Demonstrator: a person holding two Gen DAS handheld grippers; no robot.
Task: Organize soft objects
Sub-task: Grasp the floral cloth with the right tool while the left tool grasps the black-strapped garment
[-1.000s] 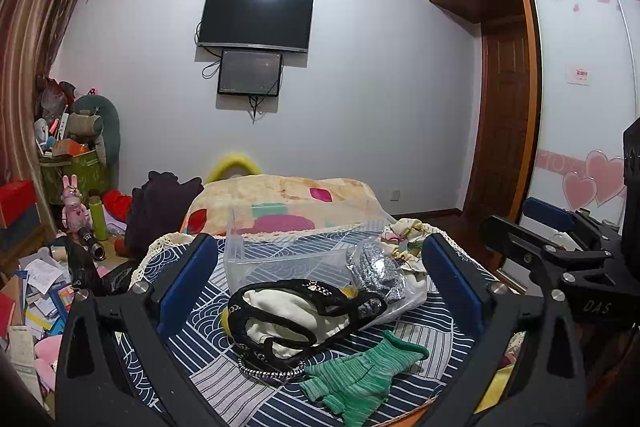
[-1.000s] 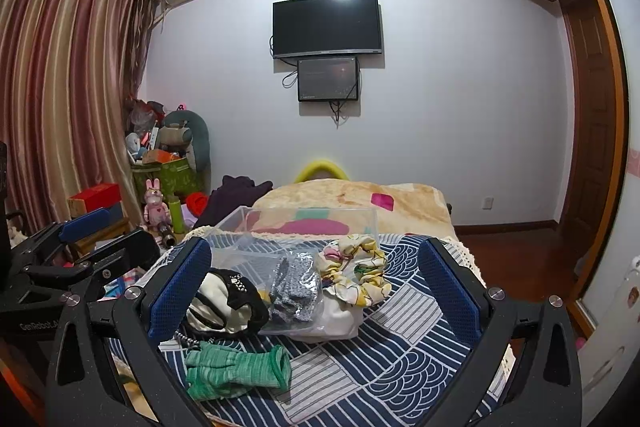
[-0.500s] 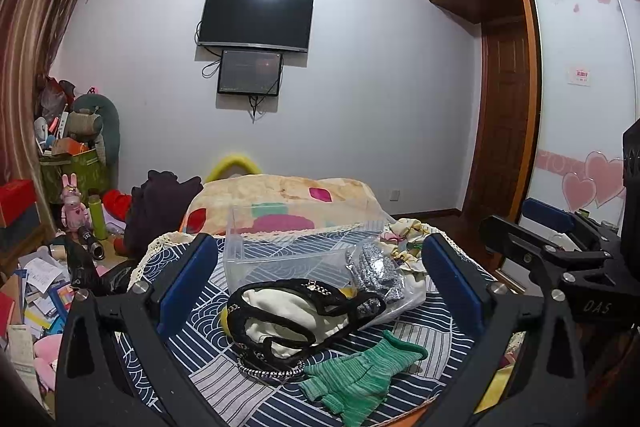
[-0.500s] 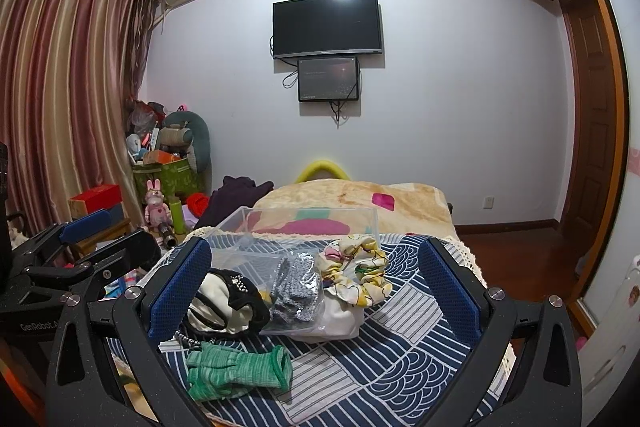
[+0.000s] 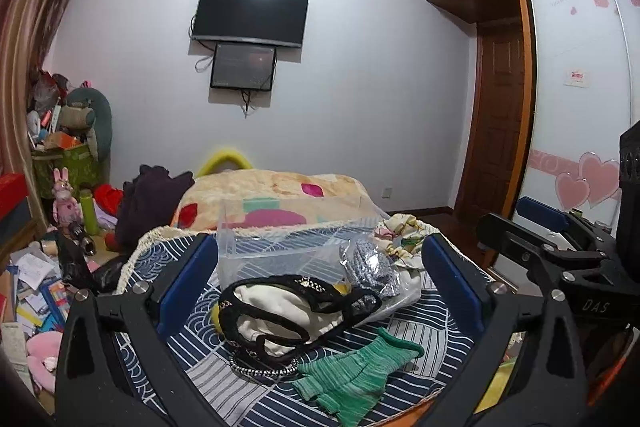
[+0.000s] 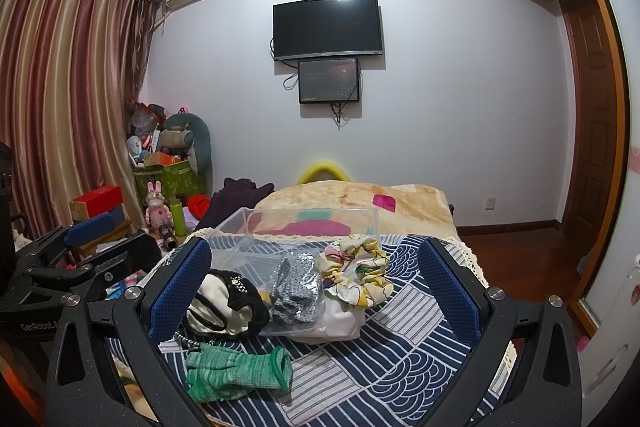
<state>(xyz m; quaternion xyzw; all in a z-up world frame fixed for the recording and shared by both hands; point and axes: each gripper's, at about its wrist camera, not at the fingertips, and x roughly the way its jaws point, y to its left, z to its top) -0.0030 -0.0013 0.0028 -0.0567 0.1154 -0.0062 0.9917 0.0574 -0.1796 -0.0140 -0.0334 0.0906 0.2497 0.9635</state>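
Note:
Soft items lie on a table with a navy patterned cloth. A green knitted glove lies nearest. Behind it are a cream and black pouch, a grey sparkly item in a clear bag and a yellow floral scrunchie. A clear plastic box stands behind them. My left gripper and my right gripper are both open and empty, held above the near edge.
A bed with a patterned blanket is beyond the table. Toys, boxes and papers clutter the floor at the left. A wardrobe and door are at the right. Curtains hang at the left.

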